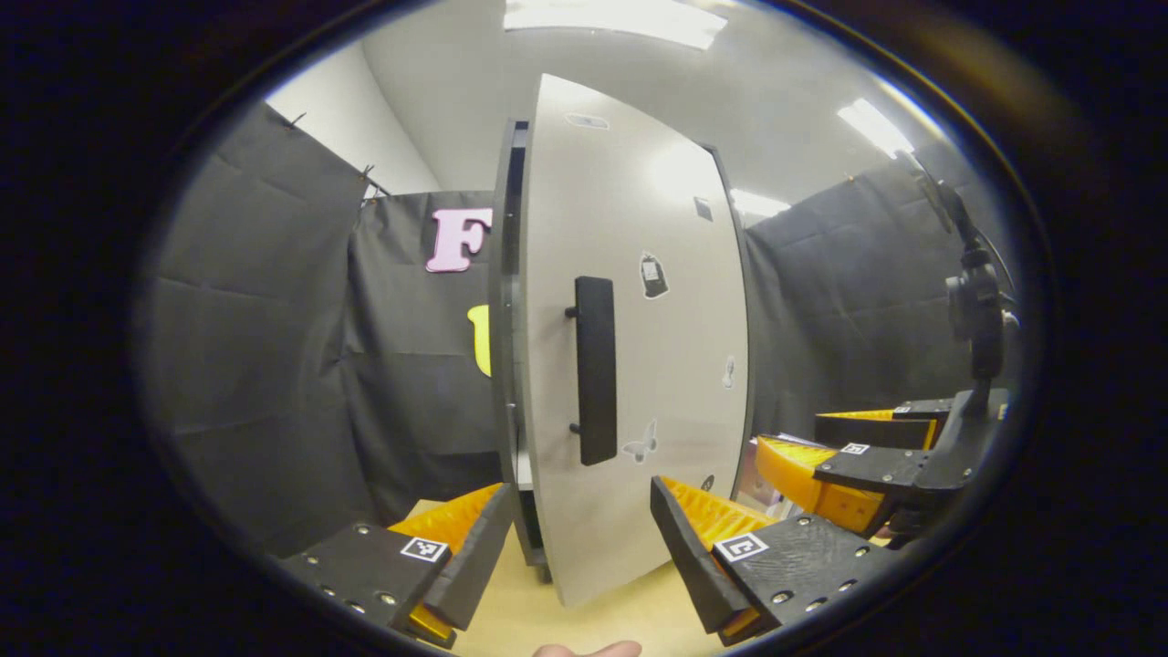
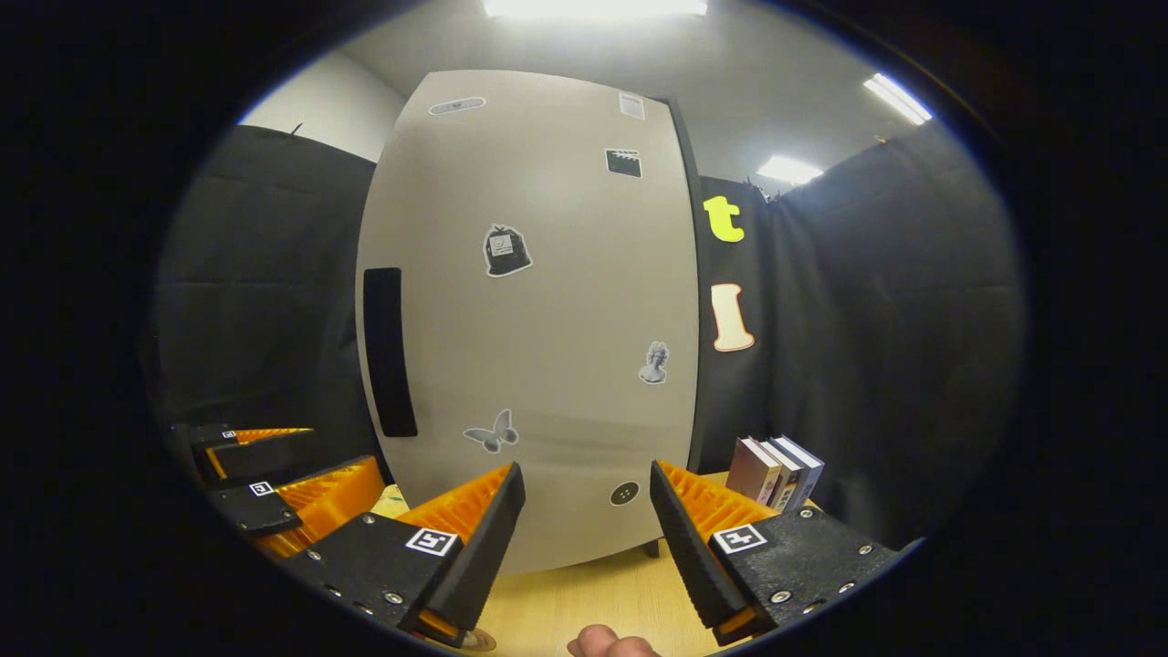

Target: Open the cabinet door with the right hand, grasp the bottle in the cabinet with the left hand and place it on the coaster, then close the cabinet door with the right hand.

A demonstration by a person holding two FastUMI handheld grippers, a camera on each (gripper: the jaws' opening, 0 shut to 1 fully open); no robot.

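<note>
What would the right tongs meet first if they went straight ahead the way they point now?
Most likely the cabinet door, which stands straight ahead of the open right tongs, low on its panel and right of the black handle; depth is unclear.

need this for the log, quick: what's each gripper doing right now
Left gripper: open, holding nothing, facing the cabinet door near its handle.
Right gripper: open, holding nothing, in front of the door.
</note>
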